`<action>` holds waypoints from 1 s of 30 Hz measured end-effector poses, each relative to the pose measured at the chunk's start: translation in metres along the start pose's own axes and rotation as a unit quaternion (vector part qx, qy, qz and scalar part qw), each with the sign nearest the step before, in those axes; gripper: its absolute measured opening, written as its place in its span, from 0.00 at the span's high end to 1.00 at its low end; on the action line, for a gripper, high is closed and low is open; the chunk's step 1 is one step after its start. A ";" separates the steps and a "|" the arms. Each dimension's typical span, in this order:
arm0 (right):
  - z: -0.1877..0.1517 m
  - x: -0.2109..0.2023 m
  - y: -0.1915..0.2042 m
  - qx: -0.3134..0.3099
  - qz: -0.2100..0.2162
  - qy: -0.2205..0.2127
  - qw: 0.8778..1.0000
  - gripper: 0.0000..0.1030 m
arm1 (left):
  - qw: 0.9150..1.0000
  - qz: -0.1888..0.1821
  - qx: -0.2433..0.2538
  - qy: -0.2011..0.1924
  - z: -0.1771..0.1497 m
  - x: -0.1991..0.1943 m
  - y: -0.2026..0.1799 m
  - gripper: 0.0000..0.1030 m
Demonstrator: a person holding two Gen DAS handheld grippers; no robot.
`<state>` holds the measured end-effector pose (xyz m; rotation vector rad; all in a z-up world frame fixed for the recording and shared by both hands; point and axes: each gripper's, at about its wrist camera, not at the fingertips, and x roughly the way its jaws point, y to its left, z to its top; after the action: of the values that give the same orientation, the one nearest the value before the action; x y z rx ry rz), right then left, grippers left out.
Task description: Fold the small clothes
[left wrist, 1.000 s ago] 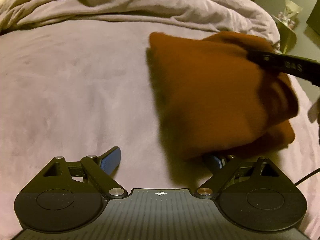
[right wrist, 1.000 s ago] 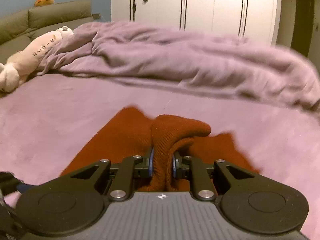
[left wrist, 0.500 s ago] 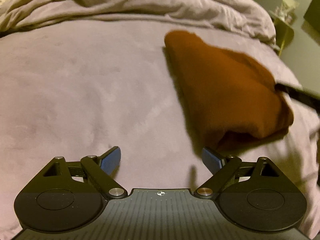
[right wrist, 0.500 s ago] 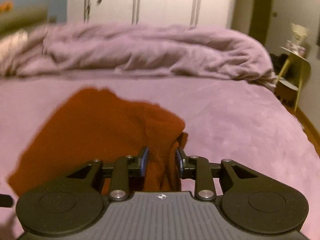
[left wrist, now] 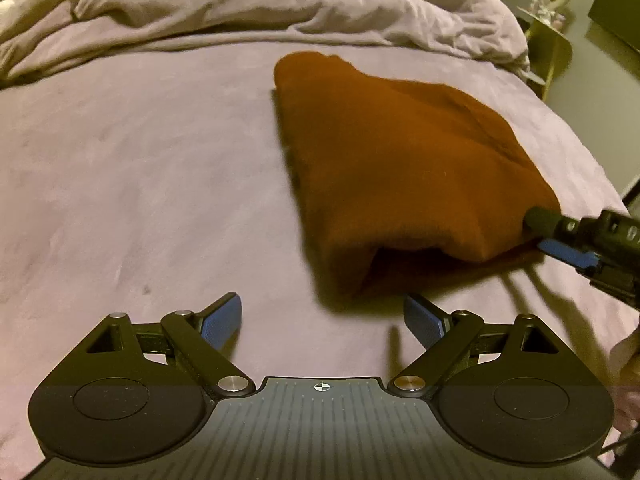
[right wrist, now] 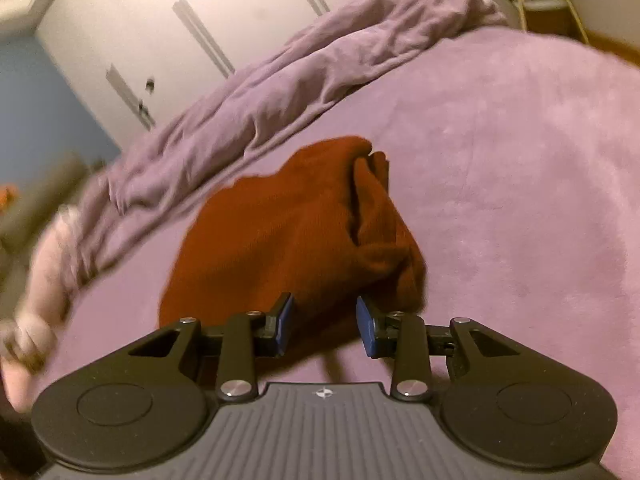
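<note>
Bedroom setup, with a big bed [left wrist: 140,168] under a smooth lilac cover taking up nearly everything in both views. Behind it there's a white wardrobe [right wrist: 160,40] with long handles, plus a bit of blue wall next to it. Along the far edge of the bed sits a rumpled duvet [left wrist: 280,4] in the same lilac, all bunched up in a ridge. Off past the bed's right corner you can spot a small yellowish side table [left wrist: 554,46] with some pale bits on top, too small to make out

Now the main thing: a rust-brown sweater [left wrist: 400,160] lying folded over on the bed cover, right of centre in the left wrist view, with its open folded edge facing the camera

Left gripper [left wrist: 322,322] hangs over bare bed just in front of the sweater, jaws spread wide, nothing between them, not touching the fabric

Right gripper [right wrist: 325,326] is at the sweater's near-right corner, its view tilted hard. Its jaws are opening, the sweater's edge sits between the blue pads [right wrist: 286,320] but they look clear of the cloth
</note>
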<state>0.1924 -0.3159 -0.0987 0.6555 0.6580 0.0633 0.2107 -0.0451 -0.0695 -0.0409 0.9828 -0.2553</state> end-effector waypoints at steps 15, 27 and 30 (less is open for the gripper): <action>0.014 0.025 -0.014 0.000 -0.013 0.005 1.000 0.86 | 0.997 0.000 -0.075 -0.003 0.012 0.014 0.034 0.09; 0.010 -0.009 0.064 -0.187 -0.027 -0.053 0.981 0.80 | 0.995 0.032 -0.065 -0.073 0.030 -0.048 0.068 0.10; -0.002 0.017 0.105 -0.261 0.018 -0.032 0.965 0.92 | 0.994 0.039 -0.062 -0.081 0.039 -0.049 0.067 0.09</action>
<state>0.2200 -0.2264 -0.0475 0.1586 0.5346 0.2406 0.2296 0.0278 -0.0179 -0.1333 0.8360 -0.1166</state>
